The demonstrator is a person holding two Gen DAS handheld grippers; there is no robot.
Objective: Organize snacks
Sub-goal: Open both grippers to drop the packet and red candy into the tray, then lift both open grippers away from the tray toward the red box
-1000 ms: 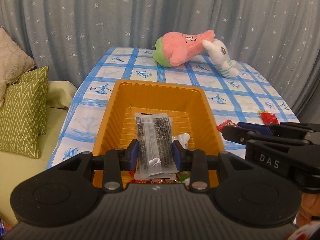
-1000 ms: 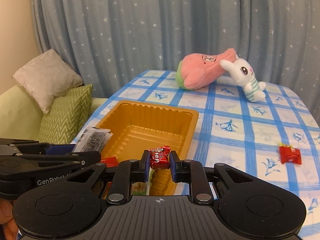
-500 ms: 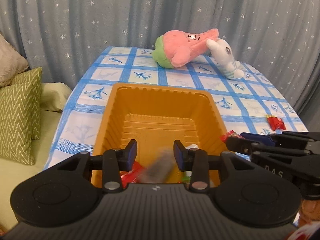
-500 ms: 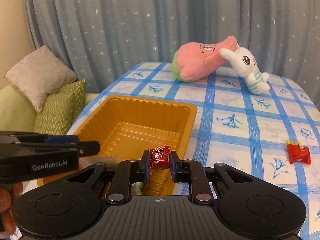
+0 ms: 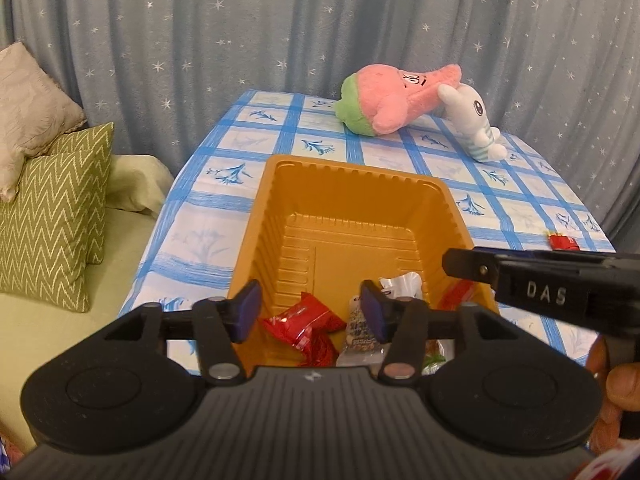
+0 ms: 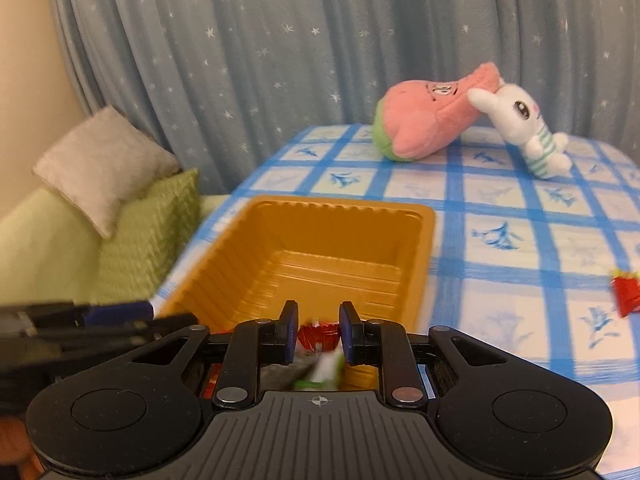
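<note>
The orange tray (image 5: 352, 184) stands on the blue-checked tablecloth. Its near end holds red packets (image 5: 304, 322), a dark seed bar packet (image 5: 358, 334) and a white wrapper (image 5: 400, 284). My left gripper (image 5: 310, 316) hangs over that end, open and still opening, with nothing between its pads. My right gripper (image 6: 319, 330) is over the tray's (image 6: 332, 240) near right corner and its jaws are opening. A red candy (image 6: 320, 335) sits low between them, blurred and slipping down. In the left wrist view the right gripper (image 5: 452, 264) reaches in from the right.
A pink plush (image 5: 392, 104) and a white rabbit plush (image 5: 476, 124) lie at the table's far end. One red snack (image 5: 563, 242) lies on the cloth right of the tray, also in the right wrist view as the red snack (image 6: 628, 294). Green and beige cushions (image 5: 52, 208) sit on a sofa to the left.
My left gripper let go of the dark seed bar packet, which dropped into the tray, and its jaws spread wider. The right jaws parted slightly and the red candy sank between them.
</note>
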